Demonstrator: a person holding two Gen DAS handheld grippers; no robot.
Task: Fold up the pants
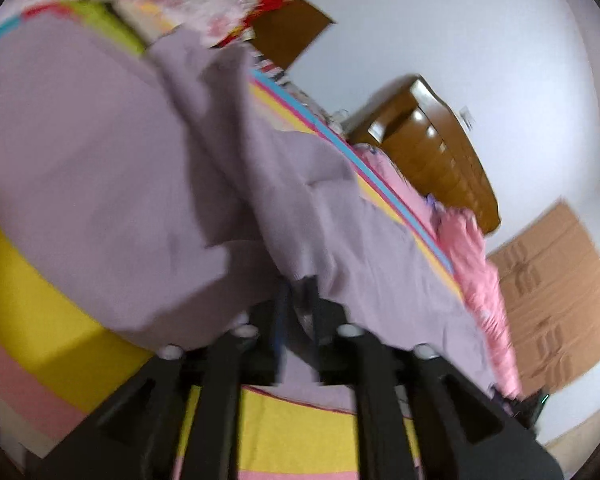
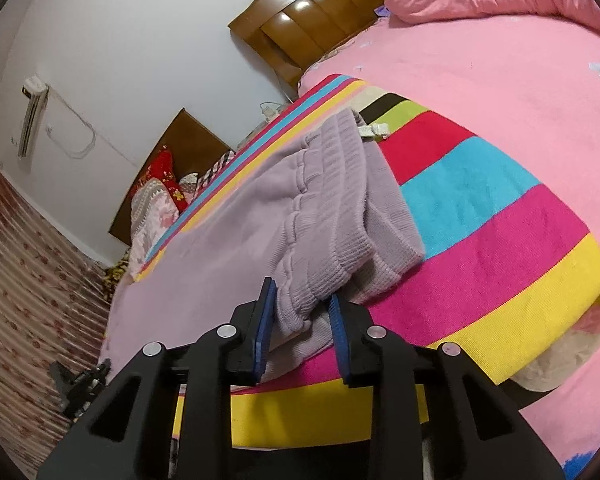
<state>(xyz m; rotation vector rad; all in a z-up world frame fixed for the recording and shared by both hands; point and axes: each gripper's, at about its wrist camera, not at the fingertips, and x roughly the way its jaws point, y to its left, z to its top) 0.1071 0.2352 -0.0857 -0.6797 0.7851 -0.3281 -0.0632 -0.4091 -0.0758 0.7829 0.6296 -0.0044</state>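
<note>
The left gripper [image 1: 298, 300], at lower centre of its blurred view, had lilac pants [image 1: 100, 168] bunched over its tips; its hold could not be told. The right gripper [image 2: 302, 300] pinched the ribbed waistband [image 2: 332, 216] on the striped blanket [image 2: 500, 240].

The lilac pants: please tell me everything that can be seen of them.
The lilac pants are soft knit fabric with a ribbed, gathered waistband. They lie spread on the striped blanket, partly folded over in the left wrist view. The waistband end lies between the blue-padded fingers of the right gripper. Fabric also drapes over the left gripper; that view is blurred.
</note>
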